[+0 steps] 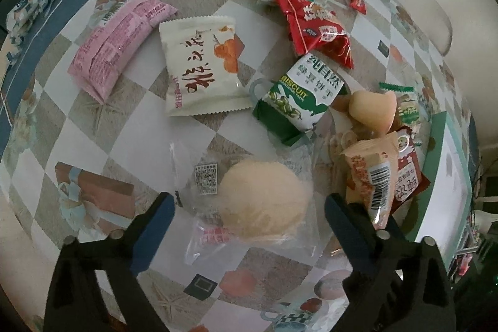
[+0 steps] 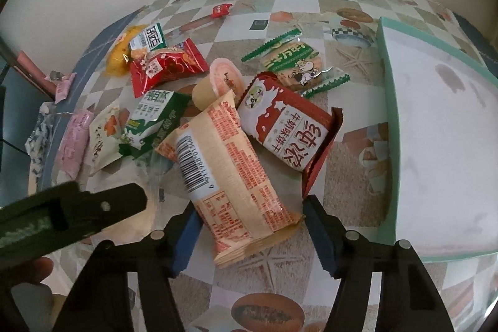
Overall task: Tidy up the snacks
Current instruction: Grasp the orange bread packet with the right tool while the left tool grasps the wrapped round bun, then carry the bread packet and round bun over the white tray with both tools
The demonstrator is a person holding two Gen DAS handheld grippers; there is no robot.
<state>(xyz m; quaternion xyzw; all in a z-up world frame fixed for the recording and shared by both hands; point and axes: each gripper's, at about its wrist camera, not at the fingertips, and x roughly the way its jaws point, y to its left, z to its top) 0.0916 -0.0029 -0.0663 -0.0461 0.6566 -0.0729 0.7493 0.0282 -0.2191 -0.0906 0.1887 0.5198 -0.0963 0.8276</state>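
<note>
Nearest the left wrist lens: left gripper (image 1: 249, 204), jaws wide, straddling a clear-wrapped round pale bun (image 1: 263, 203) that lies flat on the checked tablecloth (image 1: 93, 145). Neither blue pad (image 1: 155, 232) visibly presses the wrapper; nothing gripped.

Right wrist view: right gripper (image 2: 249, 215), jaws about half open, set either side of the lower end of a peach biscuit pack with a barcode (image 2: 227, 164). Left pad sits against the pack's edge; right pad stands just clear of it. Firm pressure cannot be confirmed.

Pack lies on the cloth, its upper end overlapping a red-and-white milk biscuit pack (image 2: 286, 129). Just beside these: a jelly cup (image 2: 218, 83) on its side, a green-and-white BISCUIT pack (image 1: 298, 95), a red snack bag (image 1: 314, 27). Farther left: a white pastry packet (image 1: 202, 67) and a pink packet (image 1: 115, 36).

White tray with a mint-green rim (image 2: 389, 120) sits right of the pile, no snacks in it.
</note>
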